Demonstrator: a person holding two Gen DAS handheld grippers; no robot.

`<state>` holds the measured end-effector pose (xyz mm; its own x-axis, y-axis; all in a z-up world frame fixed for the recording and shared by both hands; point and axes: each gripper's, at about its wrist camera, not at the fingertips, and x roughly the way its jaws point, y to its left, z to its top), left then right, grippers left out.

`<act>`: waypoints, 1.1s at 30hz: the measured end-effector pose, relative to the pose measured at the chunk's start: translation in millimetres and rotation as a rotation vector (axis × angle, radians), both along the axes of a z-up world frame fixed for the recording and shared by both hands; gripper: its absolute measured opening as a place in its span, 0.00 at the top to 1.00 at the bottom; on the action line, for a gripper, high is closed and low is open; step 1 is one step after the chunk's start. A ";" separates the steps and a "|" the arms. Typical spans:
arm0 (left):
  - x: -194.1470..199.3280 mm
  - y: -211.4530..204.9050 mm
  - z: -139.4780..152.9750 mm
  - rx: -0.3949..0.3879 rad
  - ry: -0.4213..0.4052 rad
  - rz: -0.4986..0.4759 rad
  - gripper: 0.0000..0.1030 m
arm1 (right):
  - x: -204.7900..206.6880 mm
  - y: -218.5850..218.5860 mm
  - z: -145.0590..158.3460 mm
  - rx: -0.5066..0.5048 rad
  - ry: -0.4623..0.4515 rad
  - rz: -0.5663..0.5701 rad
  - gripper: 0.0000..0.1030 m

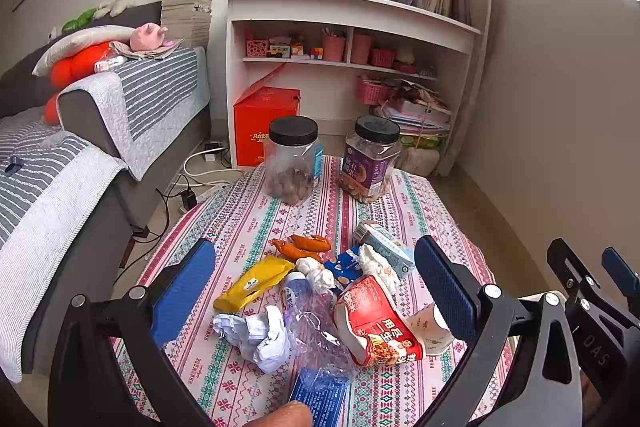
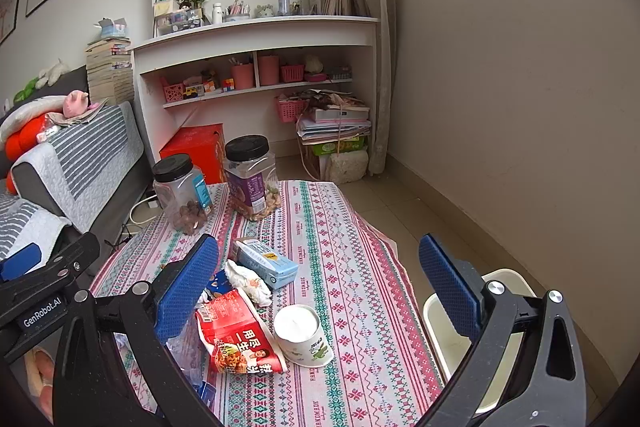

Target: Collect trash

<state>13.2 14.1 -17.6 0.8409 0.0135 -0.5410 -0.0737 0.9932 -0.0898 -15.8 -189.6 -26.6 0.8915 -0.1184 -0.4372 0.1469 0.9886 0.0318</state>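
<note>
Trash lies on the patterned tablecloth (image 1: 248, 211): a yellow wrapper (image 1: 252, 283), crumpled white paper (image 1: 256, 337), a crushed clear bottle (image 1: 316, 339), a red noodle cup (image 1: 376, 323) on its side, a paper cup (image 2: 302, 335) on its side, a blue carton (image 2: 266, 261), orange peels (image 1: 304, 247) and tissue (image 2: 248, 281). My left gripper (image 1: 316, 291) is open above the pile, holding nothing. My right gripper (image 2: 320, 287) is open over the paper cup and noodle cup (image 2: 236, 335), holding nothing. A white bin (image 2: 436, 311) stands right of the table.
Two black-lidded jars (image 1: 294, 159) (image 1: 370, 159) stand at the table's far end. A grey sofa (image 1: 100, 131) runs along the left. A white shelf unit (image 1: 344, 39), a red box (image 1: 260, 123) and stacked papers sit beyond. Cables lie on the floor.
</note>
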 end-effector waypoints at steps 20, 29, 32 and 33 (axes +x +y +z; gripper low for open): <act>64.9 85.9 -51.4 -0.286 0.405 -0.003 0.06 | 35.1 5.5 -39.3 0.016 0.280 0.080 0.07; 87.3 105.4 -147.8 -0.310 0.749 0.013 0.06 | 63.0 16.0 -61.9 0.109 0.433 0.177 0.07; 87.1 112.5 -177.7 -0.477 0.822 0.075 0.06 | 71.4 17.2 -70.8 0.129 0.462 0.169 0.07; 87.6 114.4 -184.3 -0.526 0.831 0.091 0.06 | 73.3 18.2 -73.8 0.129 0.473 0.164 0.07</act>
<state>100.8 128.4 -201.9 0.1987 -0.3521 -0.9146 -0.3876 0.8289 -0.4033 57.5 -171.4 -100.4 0.5954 0.0877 -0.7986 0.0180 0.9923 0.1224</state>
